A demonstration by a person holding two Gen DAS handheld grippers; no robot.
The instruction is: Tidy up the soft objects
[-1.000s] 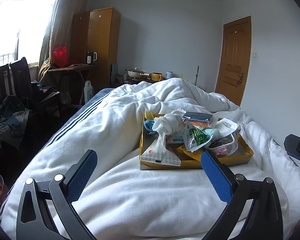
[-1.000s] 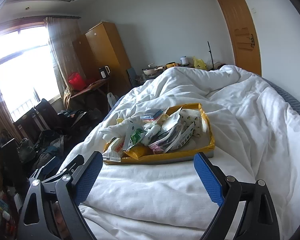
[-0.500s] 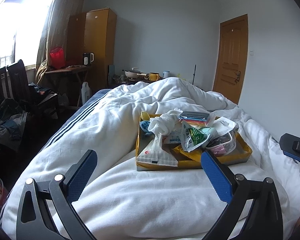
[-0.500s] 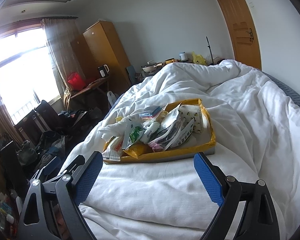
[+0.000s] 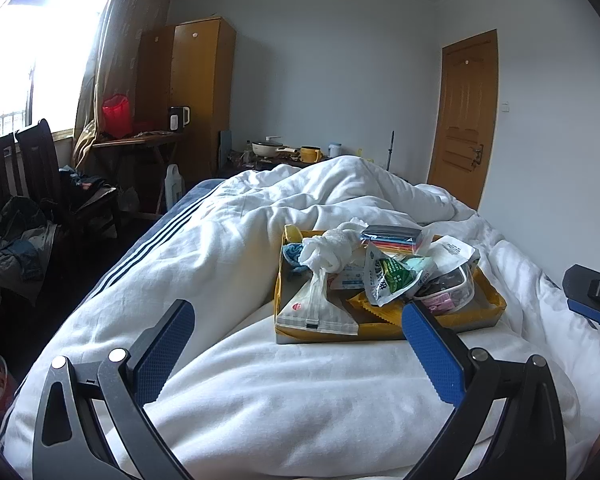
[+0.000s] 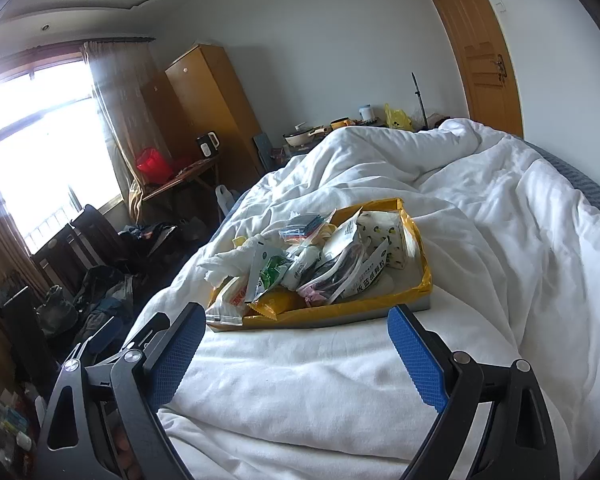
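Tray (image 5: pixel 488 312) position in both views differed slightly from the earlier frames: in the left view it sat a little lower and nearer, in the right view it stood marginally closer. Both claws had advanced toward it. Left claw (image 5: pixel 298 346) was spread wide with nothing between its blue pads, hovering above the white duvet (image 5: pixel 228 264). Right claw (image 6: pixel 296 350) was likewise spread and held nothing. The yellow-lined tray rested on the duvet, ahead of both claws and apart from them. It contained a heap of soft items: a white knotted cloth (image 5: pixel 330 250), a green-printed pouch (image 5: pixel 390 280), a flat white packet (image 5: pixel 316 314) overhanging the near rim, a tissue pack (image 6: pixel 388 242) with a lemon pattern, and a bag (image 5: pixel 392 238) of coloured strips.
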